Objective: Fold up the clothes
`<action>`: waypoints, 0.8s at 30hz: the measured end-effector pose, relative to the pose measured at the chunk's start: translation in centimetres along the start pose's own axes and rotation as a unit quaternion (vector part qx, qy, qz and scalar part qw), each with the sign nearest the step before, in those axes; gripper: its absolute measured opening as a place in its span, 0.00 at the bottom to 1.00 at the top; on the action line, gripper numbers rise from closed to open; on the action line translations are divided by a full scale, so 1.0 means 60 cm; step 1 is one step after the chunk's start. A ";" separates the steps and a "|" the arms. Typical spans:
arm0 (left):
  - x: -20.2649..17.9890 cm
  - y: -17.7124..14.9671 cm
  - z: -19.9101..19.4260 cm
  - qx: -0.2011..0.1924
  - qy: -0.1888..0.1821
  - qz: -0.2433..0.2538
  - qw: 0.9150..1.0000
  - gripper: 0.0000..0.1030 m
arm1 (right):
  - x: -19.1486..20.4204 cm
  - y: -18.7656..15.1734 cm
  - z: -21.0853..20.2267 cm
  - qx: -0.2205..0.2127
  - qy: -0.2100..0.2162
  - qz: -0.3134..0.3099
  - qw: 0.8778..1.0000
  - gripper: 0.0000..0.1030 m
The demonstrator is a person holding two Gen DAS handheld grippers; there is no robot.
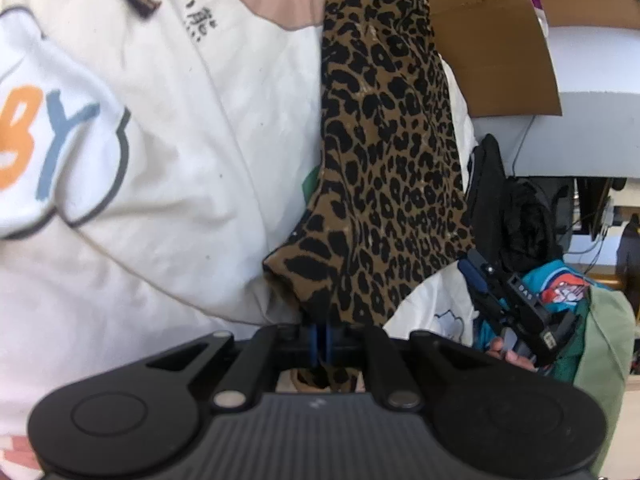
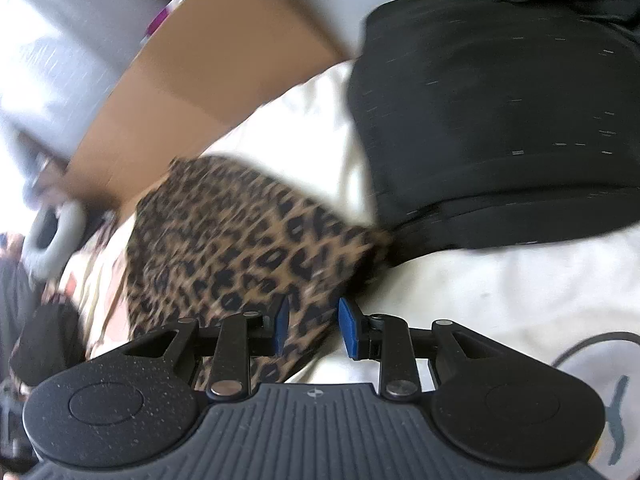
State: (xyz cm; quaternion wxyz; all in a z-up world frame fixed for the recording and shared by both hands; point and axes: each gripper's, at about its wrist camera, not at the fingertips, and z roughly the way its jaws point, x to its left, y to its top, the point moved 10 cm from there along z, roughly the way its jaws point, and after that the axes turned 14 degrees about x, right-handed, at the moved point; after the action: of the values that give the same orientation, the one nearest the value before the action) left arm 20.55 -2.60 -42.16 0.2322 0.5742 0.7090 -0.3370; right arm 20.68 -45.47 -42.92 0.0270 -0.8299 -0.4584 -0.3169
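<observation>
**One pinch, and it could slip**

White bedding (image 1: 180, 120) lies under everything. My left gripper (image 1: 323, 346) is pressed together on the leopard-print garment's (image 1: 384, 160) edge; my right gripper (image 2: 310, 326) stands spread, cloth loose between. Lifting one-sided, I risk bunching or dropping it.

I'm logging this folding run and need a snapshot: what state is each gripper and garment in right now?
Left gripper: shut on the leopard-print cloth, which is bunched and lifted.
Right gripper: open, blue pads apart, leopard-print cloth between them but not pinched.
White printed garment: spread out, wrinkled, under the leopard-print cloth.
Black garment: lying flat on the white fabric.
Cardboard box: flap open.
</observation>
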 end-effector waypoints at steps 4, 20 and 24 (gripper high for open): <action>-0.006 0.002 -0.008 0.002 0.021 0.010 1.000 0.04 | -0.030 0.002 0.006 -0.008 -0.007 0.027 1.000 0.30; -0.006 0.008 -0.014 0.004 0.077 0.012 0.997 0.04 | -0.049 0.038 0.052 -0.039 0.044 0.042 0.997 0.40; -0.006 0.007 -0.015 0.003 0.082 0.016 0.996 0.04 | -0.044 0.041 0.052 -0.038 0.041 0.032 0.998 0.23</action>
State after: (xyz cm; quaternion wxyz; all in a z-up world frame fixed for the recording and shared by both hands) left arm 21.10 -2.13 -41.39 0.1767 0.6123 0.7152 -0.2871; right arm 23.18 -47.82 -46.24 0.0243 -0.8308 -0.4175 -0.3674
